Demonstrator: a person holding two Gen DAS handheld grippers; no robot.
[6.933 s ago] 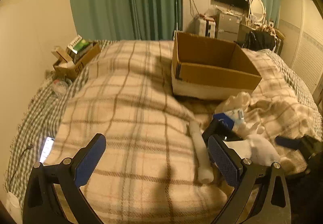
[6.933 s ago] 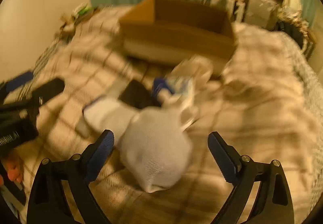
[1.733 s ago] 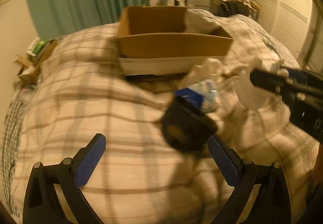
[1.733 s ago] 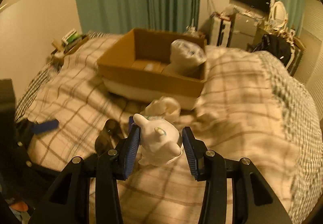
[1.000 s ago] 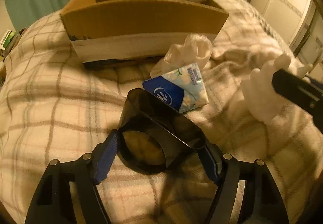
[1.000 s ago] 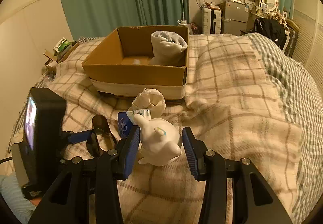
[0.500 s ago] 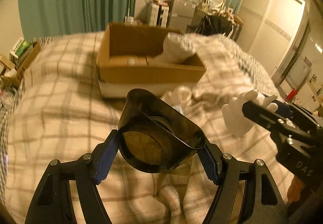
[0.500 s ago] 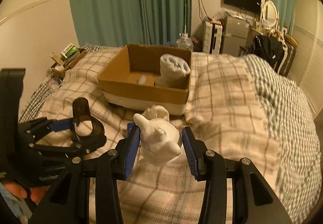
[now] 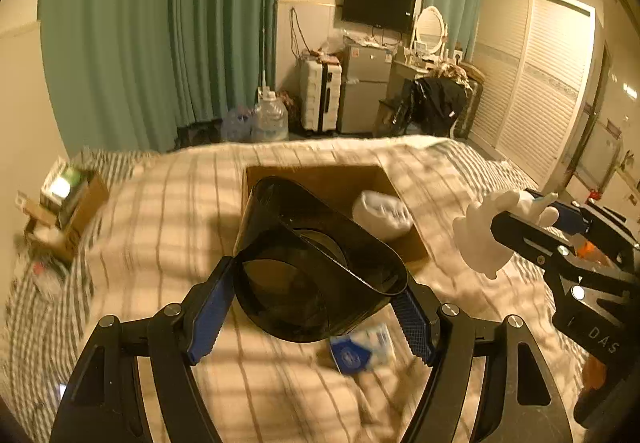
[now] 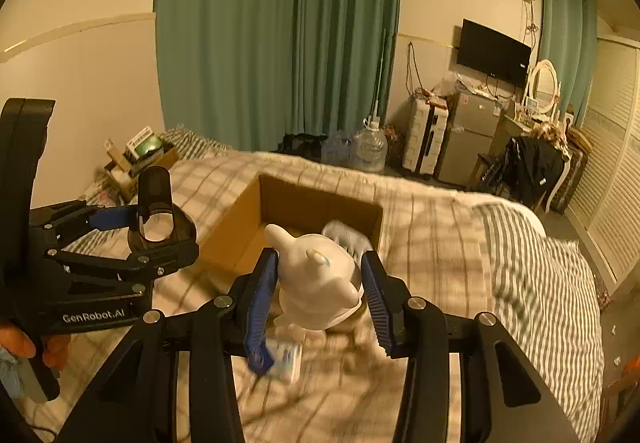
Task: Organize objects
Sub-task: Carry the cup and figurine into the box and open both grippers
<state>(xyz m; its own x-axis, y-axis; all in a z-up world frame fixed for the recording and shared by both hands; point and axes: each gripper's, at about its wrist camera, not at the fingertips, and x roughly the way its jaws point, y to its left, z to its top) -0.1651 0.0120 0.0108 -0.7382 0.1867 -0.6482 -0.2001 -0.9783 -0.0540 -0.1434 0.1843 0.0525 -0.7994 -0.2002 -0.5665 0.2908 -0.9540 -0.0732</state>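
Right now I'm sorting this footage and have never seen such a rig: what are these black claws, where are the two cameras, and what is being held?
There is no robot here. A person holds a two-finger gripper in each hand, and each gripper carries a fisheye camera looking forward along its fingers.

In the left wrist view, the left gripper is closed on a dark translucent container. The right gripper shows at that picture's right edge.

In the right wrist view, the right gripper is closed on a white figurine.

Below both lies a bed with a plaid blanket. On it stands an open cardboard box with a white bundle inside, and a small blue and white packet lies nearer the cameras.
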